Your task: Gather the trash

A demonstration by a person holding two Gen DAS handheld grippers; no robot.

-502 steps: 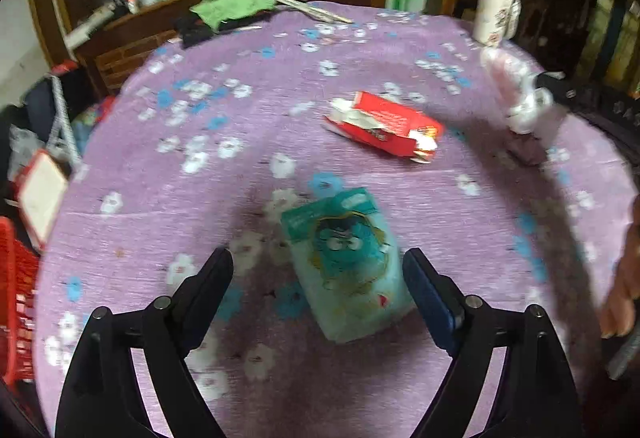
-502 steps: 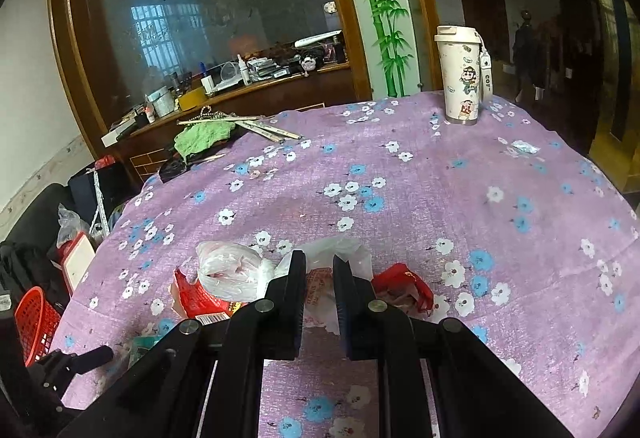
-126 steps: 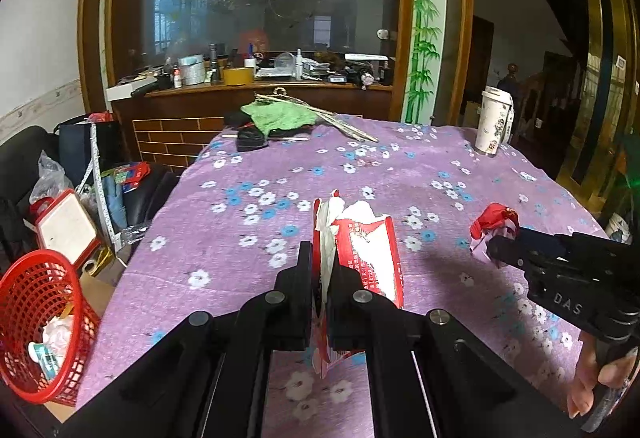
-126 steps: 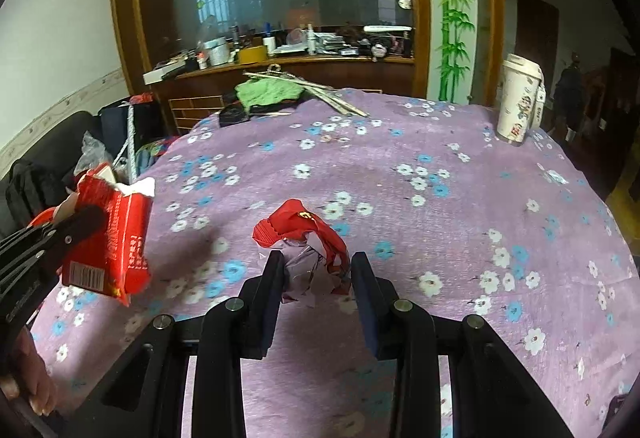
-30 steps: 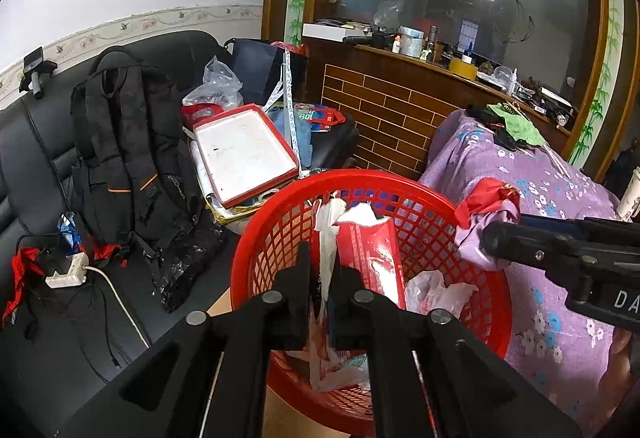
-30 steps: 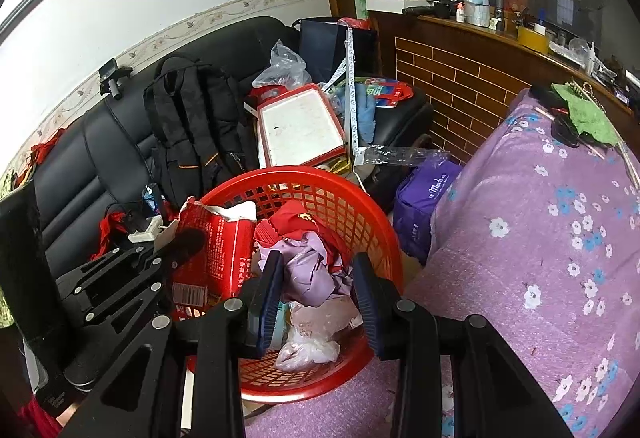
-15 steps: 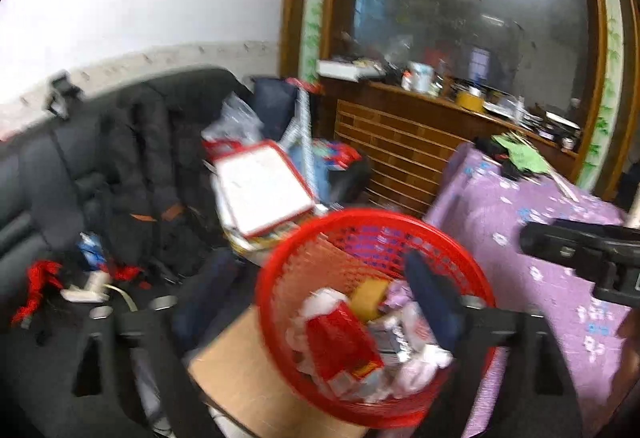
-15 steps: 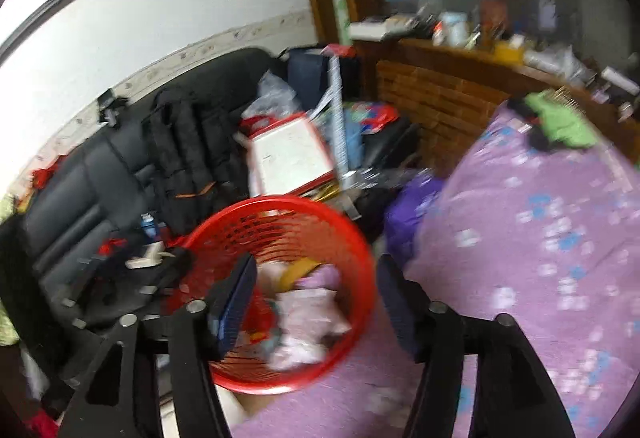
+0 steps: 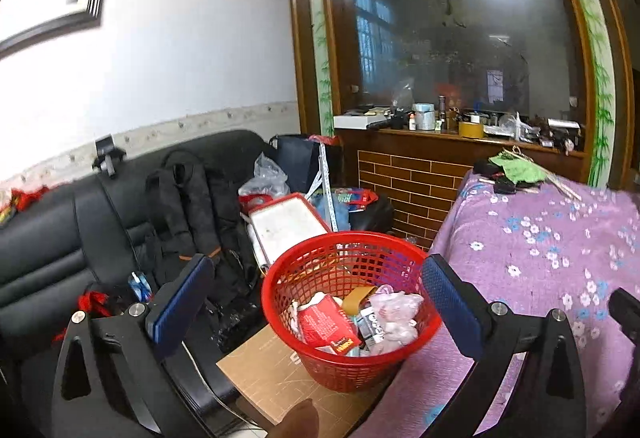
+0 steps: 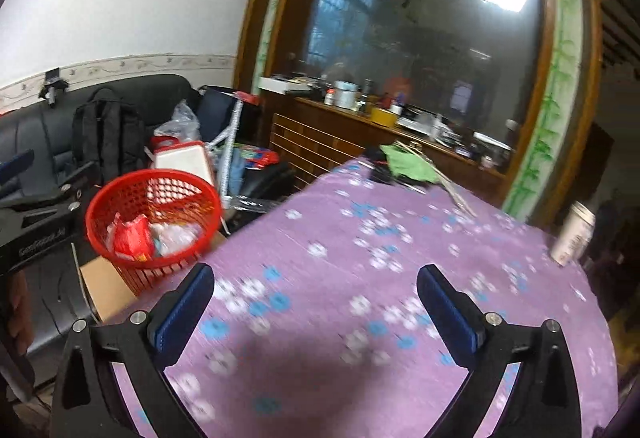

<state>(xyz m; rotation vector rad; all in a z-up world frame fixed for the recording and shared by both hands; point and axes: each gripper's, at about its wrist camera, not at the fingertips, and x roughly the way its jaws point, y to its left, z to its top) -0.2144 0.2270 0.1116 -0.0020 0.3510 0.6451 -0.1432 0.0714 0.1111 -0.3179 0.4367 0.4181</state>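
The red mesh basket [image 9: 348, 366] stands on cardboard beside the table and holds trash: a red packet [image 9: 328, 326], a pale plastic bag [image 9: 390, 308] and other scraps. My left gripper [image 9: 314, 270] hangs above and in front of the basket; its jaws are opening wide and nothing is between them. My right gripper [image 10: 314, 276] is over the purple flowered tablecloth [image 10: 400, 258], its jaws also opening and holding nothing. In the right wrist view the basket [image 10: 160, 262] sits to the left with the red packet [image 10: 130, 234] inside.
A black sofa carries a backpack [image 9: 192, 206], bags and a red-rimmed white tray [image 9: 286, 222]. Cardboard [image 9: 260, 370] lies under the basket. On the table are a green cloth [image 10: 408, 162] at the far side and a tall cup [image 10: 574, 238] on the right.
Both grippers opened and let go: the red packet and the red-and-purple wad now lie in the basket. Both drew back and up; the right one swung over the table.
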